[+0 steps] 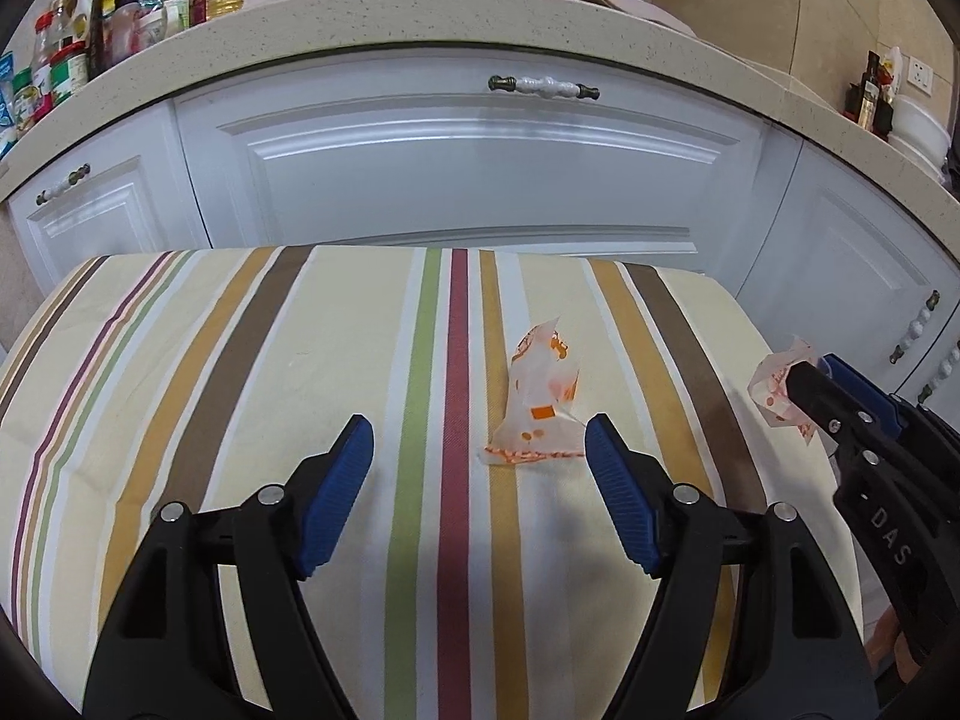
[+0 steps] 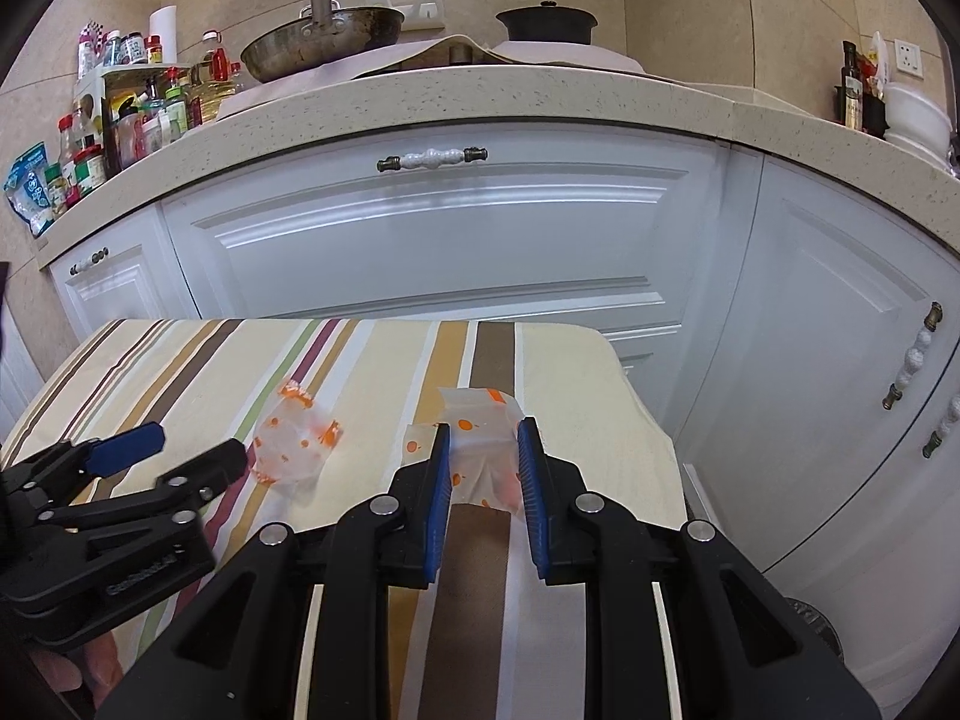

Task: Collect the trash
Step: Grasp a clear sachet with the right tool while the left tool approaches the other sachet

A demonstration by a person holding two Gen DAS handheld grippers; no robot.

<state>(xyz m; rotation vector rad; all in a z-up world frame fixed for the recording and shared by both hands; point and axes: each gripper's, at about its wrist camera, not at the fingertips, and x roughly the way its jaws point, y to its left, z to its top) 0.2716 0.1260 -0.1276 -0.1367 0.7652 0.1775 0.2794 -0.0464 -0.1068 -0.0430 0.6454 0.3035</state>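
Two crumpled clear wrappers with orange print lie on a striped cloth [image 1: 336, 372]. One wrapper [image 1: 540, 399] lies just ahead of my open left gripper [image 1: 478, 435], near its right finger; it also shows in the right wrist view [image 2: 294, 450]. My right gripper [image 2: 483, 441] is shut on the second wrapper [image 2: 480, 450], pinched between its blue pads above the cloth [image 2: 372, 372]. In the left wrist view the right gripper [image 1: 804, 378] holds that wrapper [image 1: 774, 387] at the table's right edge. The left gripper also shows in the right wrist view [image 2: 192, 444].
White cabinet doors [image 1: 480, 162] with handles stand right behind the table. Above them a speckled counter [image 2: 540, 96] carries bottles and jars [image 2: 138, 114], a pan [image 2: 324, 42] and a black pot [image 2: 546, 21]. The table ends on the right near a side cabinet [image 2: 840, 390].
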